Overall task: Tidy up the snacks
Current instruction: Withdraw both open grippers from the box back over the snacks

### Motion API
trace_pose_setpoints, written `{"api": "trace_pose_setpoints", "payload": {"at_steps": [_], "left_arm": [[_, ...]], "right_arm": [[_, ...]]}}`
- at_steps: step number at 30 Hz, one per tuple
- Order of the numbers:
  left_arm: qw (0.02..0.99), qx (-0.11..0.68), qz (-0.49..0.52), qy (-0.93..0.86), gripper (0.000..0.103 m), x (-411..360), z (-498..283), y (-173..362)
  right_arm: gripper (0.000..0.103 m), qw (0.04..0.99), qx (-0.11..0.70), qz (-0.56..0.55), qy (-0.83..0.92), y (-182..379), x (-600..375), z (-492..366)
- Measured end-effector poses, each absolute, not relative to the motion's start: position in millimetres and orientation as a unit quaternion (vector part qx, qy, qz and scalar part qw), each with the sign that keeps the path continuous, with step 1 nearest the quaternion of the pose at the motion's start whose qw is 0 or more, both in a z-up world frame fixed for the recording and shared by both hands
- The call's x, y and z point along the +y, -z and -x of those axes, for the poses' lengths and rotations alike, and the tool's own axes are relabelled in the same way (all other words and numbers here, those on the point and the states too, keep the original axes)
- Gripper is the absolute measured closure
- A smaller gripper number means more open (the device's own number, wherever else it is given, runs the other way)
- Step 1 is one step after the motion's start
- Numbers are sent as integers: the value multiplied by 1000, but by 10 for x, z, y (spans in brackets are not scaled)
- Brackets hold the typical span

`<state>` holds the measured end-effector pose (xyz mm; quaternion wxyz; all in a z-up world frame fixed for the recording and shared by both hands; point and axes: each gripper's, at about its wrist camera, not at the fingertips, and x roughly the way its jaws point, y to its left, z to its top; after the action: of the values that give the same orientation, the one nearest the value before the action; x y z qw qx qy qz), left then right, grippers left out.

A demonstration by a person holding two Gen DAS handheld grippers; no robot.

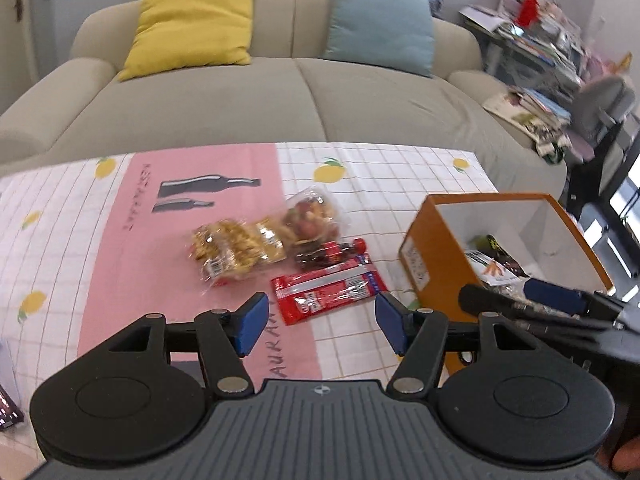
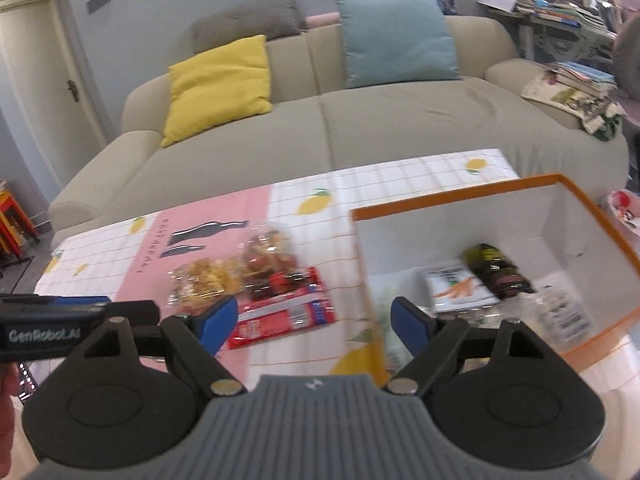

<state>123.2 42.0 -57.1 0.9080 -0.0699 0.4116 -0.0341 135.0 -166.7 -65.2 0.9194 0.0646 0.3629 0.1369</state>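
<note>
Part done: several packets already in orange box (image 2: 600,216) at right; four snack packets (image 1: 288,248) left on bench (image 1: 120,216); both tools (image 1: 320,320) (image 2: 314,324) wide, empty.

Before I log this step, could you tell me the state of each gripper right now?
Left gripper: open, holding nothing, above the red snack packet.
Right gripper: open, holding nothing, at the orange box.

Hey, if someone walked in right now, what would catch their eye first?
Probably the orange cardboard box with white inside on the right of the table, a few packets already in it. Next, the heap of clear and red snack packets mid-table on the pink and lemon-print cloth, and the yellow cushion on the beige sofa behind.
</note>
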Motion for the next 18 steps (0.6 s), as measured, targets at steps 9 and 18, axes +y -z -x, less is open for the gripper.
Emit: {"api": "trace_pose_setpoints", "payload": {"at_steps": [9,18], "left_arm": [[902,421,91,11,29,735,-1209,879],[897,428,108,-22,29,946,-1307,1133]], "right_arm": [[22,921,355,-4,-158,923,-1275,-1294],[22,918,361,50,-158,1140,-1037,-1473]]}}
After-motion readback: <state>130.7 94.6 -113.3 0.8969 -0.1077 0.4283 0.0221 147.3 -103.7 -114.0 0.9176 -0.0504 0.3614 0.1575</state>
